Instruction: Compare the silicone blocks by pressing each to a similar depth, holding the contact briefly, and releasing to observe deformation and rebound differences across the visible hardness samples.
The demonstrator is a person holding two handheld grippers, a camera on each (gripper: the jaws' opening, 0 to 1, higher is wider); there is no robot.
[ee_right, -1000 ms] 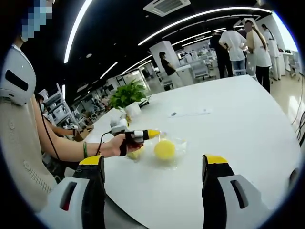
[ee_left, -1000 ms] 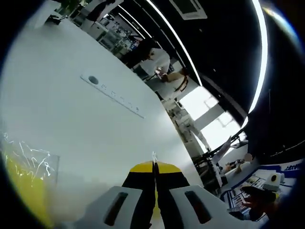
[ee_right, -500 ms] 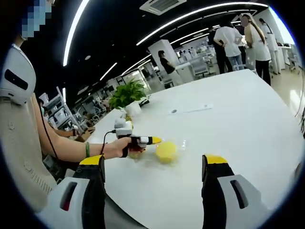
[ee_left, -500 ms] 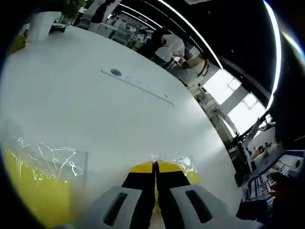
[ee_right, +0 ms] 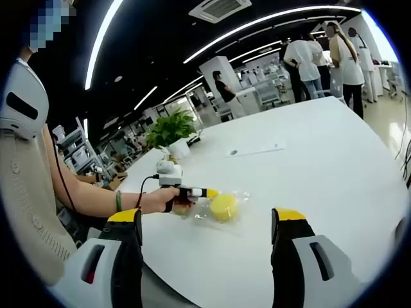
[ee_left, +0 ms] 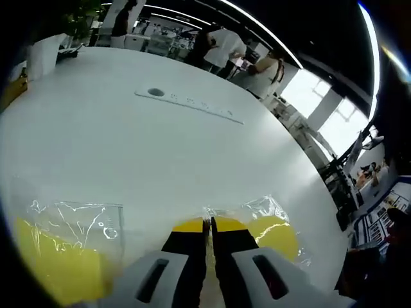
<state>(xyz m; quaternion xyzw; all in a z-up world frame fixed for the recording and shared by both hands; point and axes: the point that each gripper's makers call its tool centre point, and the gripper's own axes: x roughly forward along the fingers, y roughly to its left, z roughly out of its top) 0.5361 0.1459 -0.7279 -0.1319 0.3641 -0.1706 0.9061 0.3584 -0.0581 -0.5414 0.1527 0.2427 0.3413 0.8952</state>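
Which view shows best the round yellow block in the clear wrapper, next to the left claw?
The right gripper view. There the round yellow block is whole, lying in its clear wrapper on the white table, with the left claw beside it. In the left gripper view the block is partly hidden behind that claw's own shut tips.

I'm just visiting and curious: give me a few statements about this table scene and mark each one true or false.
1. The left claw is shut. True.
2. The right claw is shut. False: its jaws stand wide apart.
3. The yellow blocks sit in clear plastic wrap. True.
4. A potted plant stands on the white table. True.
5. The right claw is pressing a yellow block. False: it is held back from them; the left claw is at the blocks.
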